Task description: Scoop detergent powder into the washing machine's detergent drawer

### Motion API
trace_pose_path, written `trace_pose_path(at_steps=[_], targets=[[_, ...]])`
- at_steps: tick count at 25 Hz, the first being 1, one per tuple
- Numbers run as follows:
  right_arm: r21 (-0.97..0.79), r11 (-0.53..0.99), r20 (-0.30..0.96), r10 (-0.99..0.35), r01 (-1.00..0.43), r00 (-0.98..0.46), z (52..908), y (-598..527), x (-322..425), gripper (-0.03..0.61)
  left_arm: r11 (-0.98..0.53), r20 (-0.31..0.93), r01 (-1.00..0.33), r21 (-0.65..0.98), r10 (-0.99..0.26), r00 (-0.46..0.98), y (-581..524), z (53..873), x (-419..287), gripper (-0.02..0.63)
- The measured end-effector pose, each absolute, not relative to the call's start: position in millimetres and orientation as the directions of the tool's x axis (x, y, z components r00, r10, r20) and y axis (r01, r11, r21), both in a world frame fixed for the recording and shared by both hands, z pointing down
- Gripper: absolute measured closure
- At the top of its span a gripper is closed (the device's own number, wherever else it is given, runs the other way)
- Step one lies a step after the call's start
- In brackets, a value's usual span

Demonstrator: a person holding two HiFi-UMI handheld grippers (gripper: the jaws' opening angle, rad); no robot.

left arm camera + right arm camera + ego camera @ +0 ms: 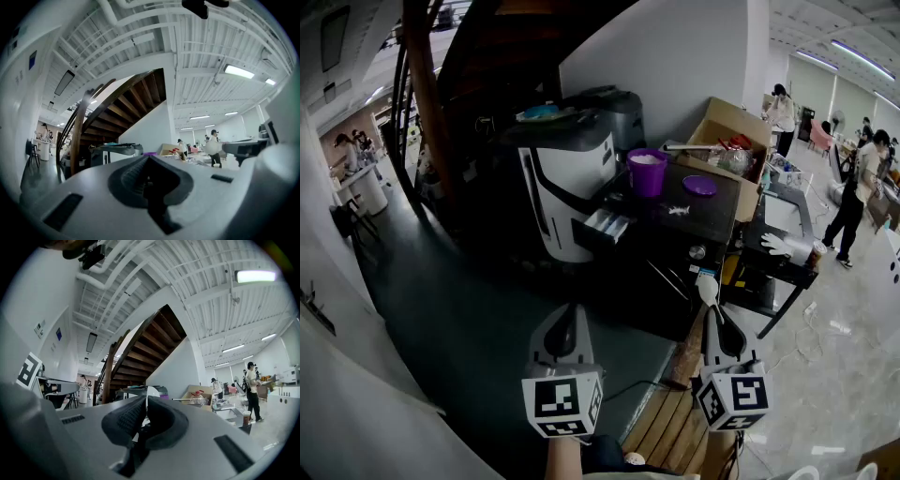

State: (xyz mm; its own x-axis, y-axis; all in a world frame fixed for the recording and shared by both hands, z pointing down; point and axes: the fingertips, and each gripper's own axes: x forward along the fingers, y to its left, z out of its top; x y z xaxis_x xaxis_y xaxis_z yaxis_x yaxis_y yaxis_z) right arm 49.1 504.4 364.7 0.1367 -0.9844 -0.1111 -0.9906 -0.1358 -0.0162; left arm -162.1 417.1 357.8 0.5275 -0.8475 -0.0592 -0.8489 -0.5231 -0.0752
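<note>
Fingers (123, 420) of the right gripper (715, 328) are clamped on the handle of a white scoop (708, 286), whose bowl points away toward the far side. Fingers (133, 176) of the left gripper (566, 319) are pressed together with nothing between them. The drawer (606, 225) stands pulled out of the washer (572, 178), far and left of the scoop, well apart from both grippers. A purple tub (647, 173) of powder (647, 159) sits just right of the washer, its lid (700, 186) beside it.
</note>
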Motion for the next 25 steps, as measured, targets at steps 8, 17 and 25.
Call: trace_pose_path(at_steps=[8,17,25], targets=[[-0.009,-0.134,-0.105,-0.985,-0.991,0.135,366,508,48,0.557,-0.524,-0.055,-0.849,-0.072,-0.847,0.528,420,360,-163,0.612],[-0.031,-0.144,-0.117,-0.982,-0.989,0.146,366,515,55,0.557,-0.51,-0.049,-0.857,-0.076,-0.857,0.514,424,364,-165,0.612],[-0.044,-0.139,-0.093,-0.985,-0.989,0.143,377,511,54,0.557,-0.516,-0.028,-0.854,-0.074,-0.855,0.519,422,374,-165,0.612]])
